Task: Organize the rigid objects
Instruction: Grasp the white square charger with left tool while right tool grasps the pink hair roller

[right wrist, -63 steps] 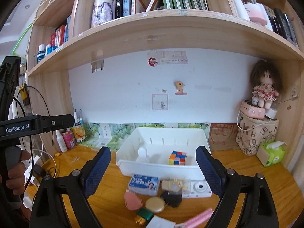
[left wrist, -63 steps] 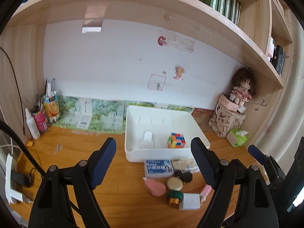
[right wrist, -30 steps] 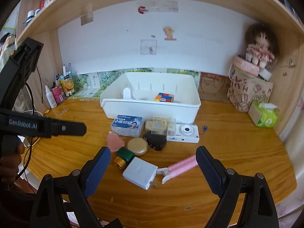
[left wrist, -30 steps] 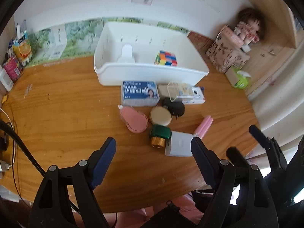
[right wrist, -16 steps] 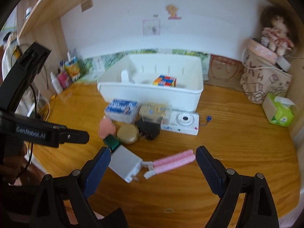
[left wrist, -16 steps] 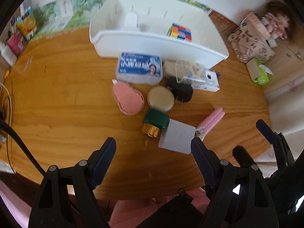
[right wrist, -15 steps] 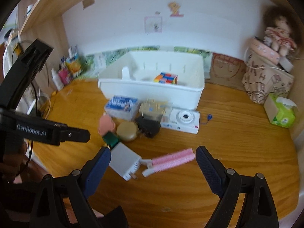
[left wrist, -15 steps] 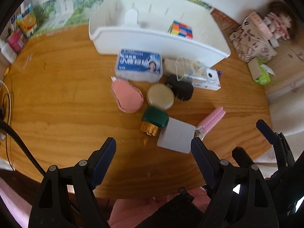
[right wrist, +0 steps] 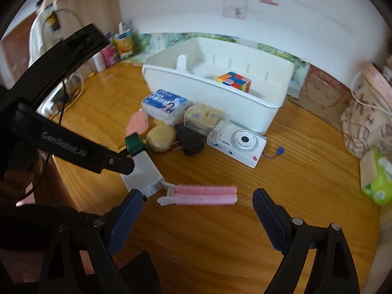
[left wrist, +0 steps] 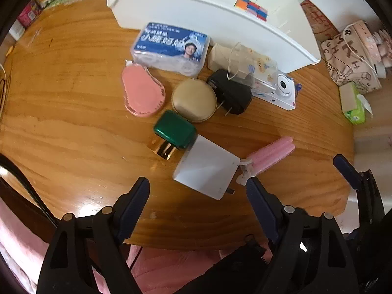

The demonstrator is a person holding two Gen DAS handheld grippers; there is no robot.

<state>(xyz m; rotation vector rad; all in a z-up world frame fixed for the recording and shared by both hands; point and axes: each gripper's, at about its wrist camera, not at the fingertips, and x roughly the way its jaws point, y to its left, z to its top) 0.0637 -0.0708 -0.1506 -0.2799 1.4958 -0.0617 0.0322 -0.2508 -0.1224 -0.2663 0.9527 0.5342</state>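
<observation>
Both grippers have tipped down toward the desk [left wrist: 73, 112] since two seconds ago, when they faced the shelves and wall. Left gripper [left wrist: 197, 199] hangs over the near edge, jaws spread with nothing between them, just short of the white charger [left wrist: 205, 171]. Right gripper [right wrist: 197, 210] is also spread wide and empty, its tips just short of the pink clip [right wrist: 203, 194].

On the desk lies a cluster: green box [left wrist: 175, 129] touching the charger, gold compact [left wrist: 193, 100], black plug [left wrist: 231, 94], pink brush [left wrist: 142, 91], blue box [left wrist: 171, 44], clear case [left wrist: 252, 66] and white camera [left wrist: 281, 90]. Behind them stands the white bin [right wrist: 210, 90], holding a colour cube [right wrist: 234, 79] and a small white bottle [right wrist: 182, 62].
</observation>
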